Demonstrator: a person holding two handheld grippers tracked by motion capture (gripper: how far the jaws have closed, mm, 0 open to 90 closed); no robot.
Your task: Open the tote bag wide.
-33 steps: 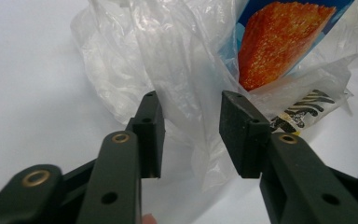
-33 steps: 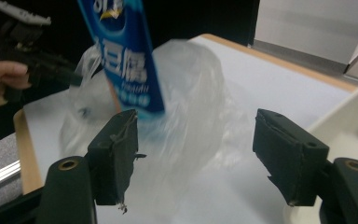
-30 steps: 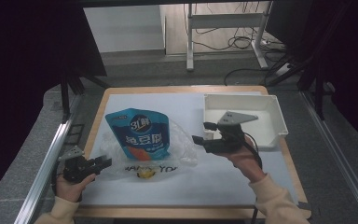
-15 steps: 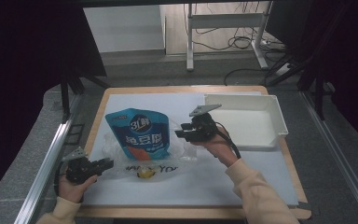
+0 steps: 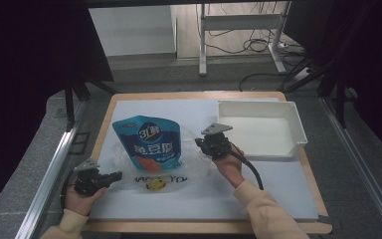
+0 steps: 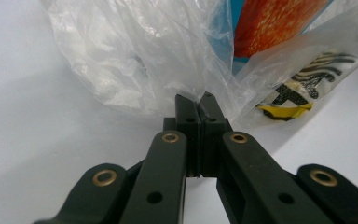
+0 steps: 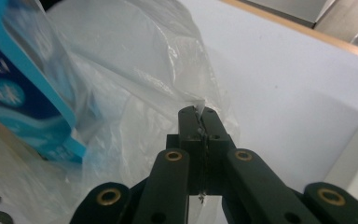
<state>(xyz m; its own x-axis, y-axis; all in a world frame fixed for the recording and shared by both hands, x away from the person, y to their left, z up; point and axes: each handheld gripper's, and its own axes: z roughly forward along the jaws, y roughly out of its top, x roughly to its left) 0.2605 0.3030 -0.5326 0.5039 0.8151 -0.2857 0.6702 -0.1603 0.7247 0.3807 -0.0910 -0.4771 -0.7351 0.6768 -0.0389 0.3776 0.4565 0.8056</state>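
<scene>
— So how far along is the bagging?
— Partly done. The blue pouch (image 5: 148, 142) lies on the white surface (image 5: 258, 189), its lower part inside the clear plastic bag (image 5: 189, 159). The left gripper (image 5: 110, 176) has its jaws clamped on the bag's near-left edge, and the right gripper (image 5: 200, 143) pinches the film on the opposite side.
— What's left?
— Probably working the bag over the pouch; the white tray (image 5: 298, 130) sits empty.

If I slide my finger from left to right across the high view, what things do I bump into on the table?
Left claw → blue snack pouch, tucked partly in the clear plastic bag → right claw → white tray.
</scene>
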